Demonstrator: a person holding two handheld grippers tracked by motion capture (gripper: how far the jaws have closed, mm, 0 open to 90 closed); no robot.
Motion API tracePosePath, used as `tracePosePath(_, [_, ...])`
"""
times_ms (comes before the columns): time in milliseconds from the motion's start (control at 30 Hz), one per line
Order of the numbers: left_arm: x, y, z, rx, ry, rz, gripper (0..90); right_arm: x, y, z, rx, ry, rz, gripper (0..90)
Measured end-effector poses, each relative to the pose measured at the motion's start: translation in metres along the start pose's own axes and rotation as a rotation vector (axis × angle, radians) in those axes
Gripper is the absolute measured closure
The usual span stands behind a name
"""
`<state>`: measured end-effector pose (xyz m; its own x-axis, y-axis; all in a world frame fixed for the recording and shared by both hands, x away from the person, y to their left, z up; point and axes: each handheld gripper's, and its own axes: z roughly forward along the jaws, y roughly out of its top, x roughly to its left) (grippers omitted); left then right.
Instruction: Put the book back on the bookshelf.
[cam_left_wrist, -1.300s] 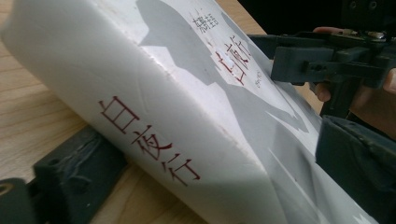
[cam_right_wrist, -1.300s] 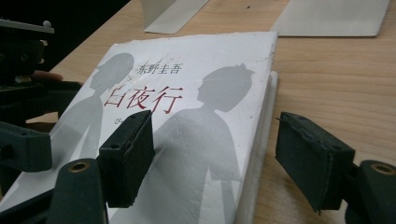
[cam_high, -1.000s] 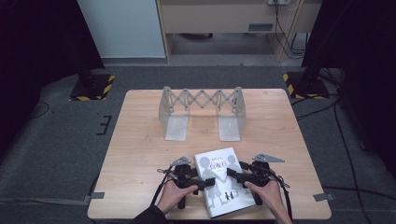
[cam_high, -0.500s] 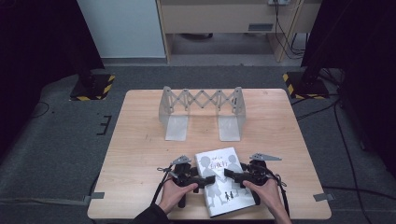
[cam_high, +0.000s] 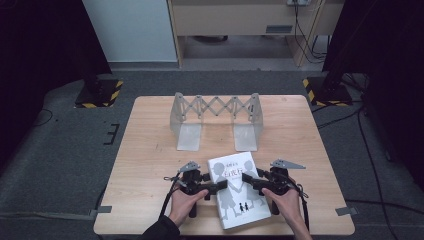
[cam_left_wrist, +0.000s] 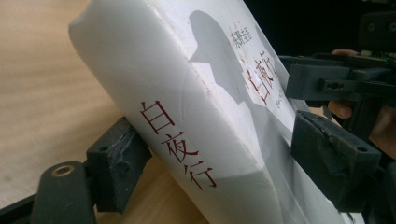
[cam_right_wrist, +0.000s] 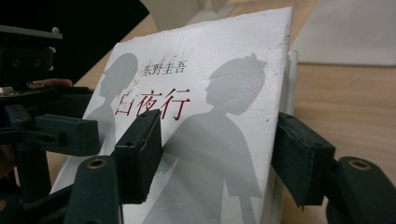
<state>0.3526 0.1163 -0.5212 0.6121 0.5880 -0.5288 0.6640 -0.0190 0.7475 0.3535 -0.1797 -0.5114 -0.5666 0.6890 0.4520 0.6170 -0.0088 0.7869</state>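
Fingers (cam_left_wrist: 334, 161) of the left gripper (cam_high: 212, 186) straddle the spine side of the white book (cam_high: 240, 189), one pad over the cover and one under the spine, and they look clamped on it. The right gripper (cam_high: 251, 183) bites the opposite long edge the same way, one pad (cam_right_wrist: 140, 154) on the cover and one on the page side. I'd say both hold firmly, though I cannot tell whether the pads are fully tight.

The book sits in the lower centre of the high view, near the table's front edge, and seems tipped up off the wood rather than flat.

My guess is that the book is bound for the metal book rack (cam_high: 216, 120) standing in the upper middle of the table (cam_high: 150, 150). To do that well, both hands should rise together and stay level, so the block of pages does not sag or slip from the right pads. Turn it upright before reaching the rack, not over it.

Bare wood lies between book and rack, with open room at both sides of the frame. The front edge is close behind the hands, so any move should go forward, away from it.
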Motion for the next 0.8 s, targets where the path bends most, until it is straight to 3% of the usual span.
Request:
tracePosePath(300, [-0.006,0.016,-0.009,-0.081,0.026,0.054,25.5,0.007,0.007,-0.002,-0.115,-0.004,-0.048,40.2])
tracePosePath(567, [-0.020,0.042,-0.019,-0.178,0.003,0.115,35.0,0.015,0.020,-0.013,-0.234,0.020,-0.096,43.9])
tracePosePath(633, [-0.026,0.048,-0.023,-0.198,0.013,0.159,36.3,0.018,0.022,-0.015,-0.263,0.022,-0.112,44.5])
tracePosePath(733, [-0.028,0.049,-0.024,-0.212,0.006,0.191,36.2,0.021,0.024,-0.018,-0.292,0.031,-0.132,45.7])
tracePosePath(800, [-0.027,0.047,-0.023,-0.231,-0.029,0.196,33.0,0.020,0.022,-0.018,-0.300,0.037,-0.134,45.7])
